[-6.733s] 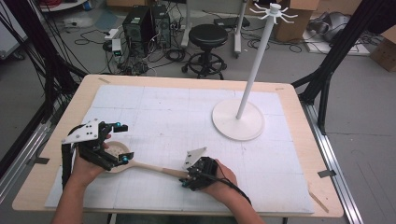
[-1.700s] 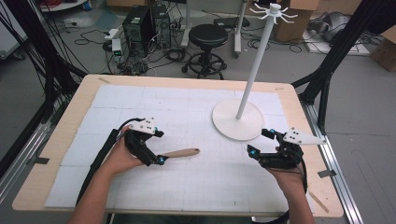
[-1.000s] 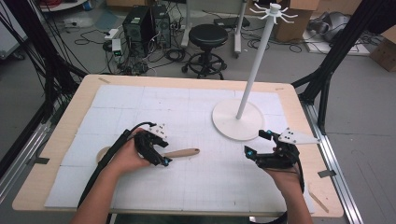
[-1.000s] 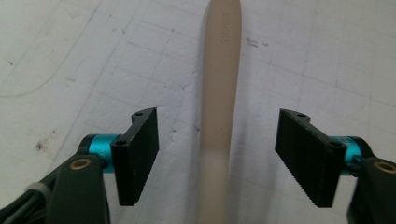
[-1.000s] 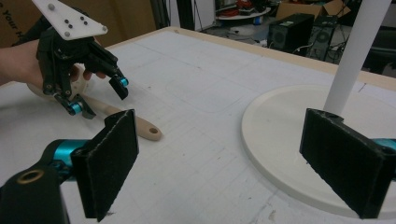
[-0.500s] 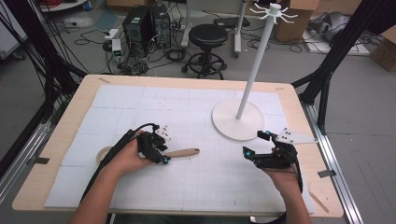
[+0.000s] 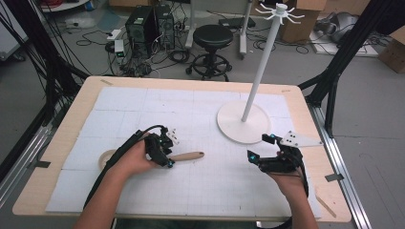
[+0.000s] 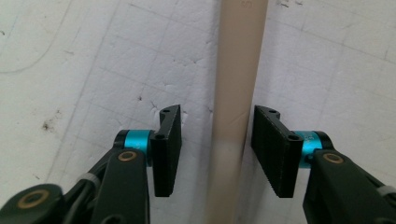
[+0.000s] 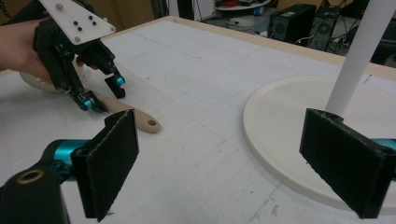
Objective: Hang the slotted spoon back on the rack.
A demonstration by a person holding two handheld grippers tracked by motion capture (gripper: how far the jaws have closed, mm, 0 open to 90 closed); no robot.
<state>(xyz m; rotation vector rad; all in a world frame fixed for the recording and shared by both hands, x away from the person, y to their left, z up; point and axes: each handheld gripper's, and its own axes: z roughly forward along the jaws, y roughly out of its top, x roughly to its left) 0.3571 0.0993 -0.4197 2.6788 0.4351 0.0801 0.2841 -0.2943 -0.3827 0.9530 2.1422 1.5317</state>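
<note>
On the white gridded mat (image 7: 191, 186) covering the wooden table (image 7: 62, 143), the largest thing is the white hanger stand (image 7: 244, 121), whose round base sits right of centre, well apart from the work. Left of centre lies a wooden spoon (image 7: 188, 155), bowl toward the table's left, handle pointing right. The left gripper (image 8: 215, 140) straddles that handle with jaws spread, a gap showing on each side, nothing pinched yet. The right gripper (image 7: 260, 149) hovers empty near the stand's base, jaws wide apart. The risk is probably a poor grip: closing off-centre on the smooth rounded handle could let it roll or tilt bowl-down once lifted.
</note>
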